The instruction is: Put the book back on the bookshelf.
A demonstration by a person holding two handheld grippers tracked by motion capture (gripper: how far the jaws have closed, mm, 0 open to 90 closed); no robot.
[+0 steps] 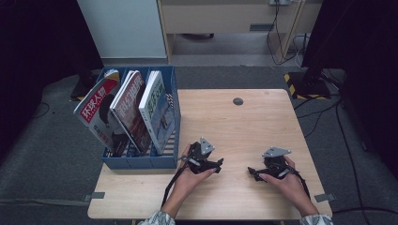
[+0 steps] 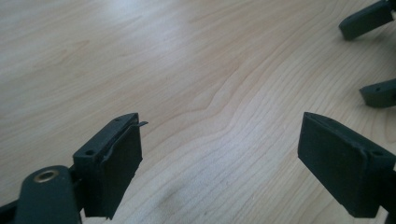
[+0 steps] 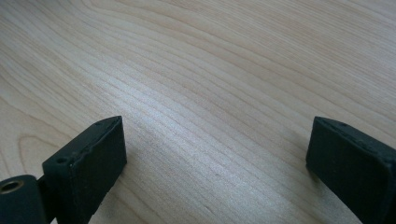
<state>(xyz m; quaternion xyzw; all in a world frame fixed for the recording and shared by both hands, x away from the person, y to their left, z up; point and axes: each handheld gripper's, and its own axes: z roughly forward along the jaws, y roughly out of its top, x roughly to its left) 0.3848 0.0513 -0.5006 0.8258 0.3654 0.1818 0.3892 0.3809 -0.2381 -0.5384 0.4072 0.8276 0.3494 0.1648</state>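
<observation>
On the light wooden table point(image 1: 244, 126), my left gripper point(image 1: 219, 165) rests near the front edge, held in a hand, with its jaws pointing right. My right gripper point(image 1: 252, 174) lies a short way to its right, jaws pointing left toward it. In the left gripper view, the left gripper point(image 2: 219, 154) stands open over bare wood, and the other gripper's fingertips point(image 2: 366, 21) show at the top right. The right gripper point(image 3: 217, 154) is open too, with only table grain between its jaws.
A blue file rack point(image 1: 141, 161) stands at the table's left edge, just left of my left hand. It holds three upright magazines point(image 1: 131, 108). A round cable hole point(image 1: 238, 101) sits near the far edge. Dark stands and cables lie on the floor at right.
</observation>
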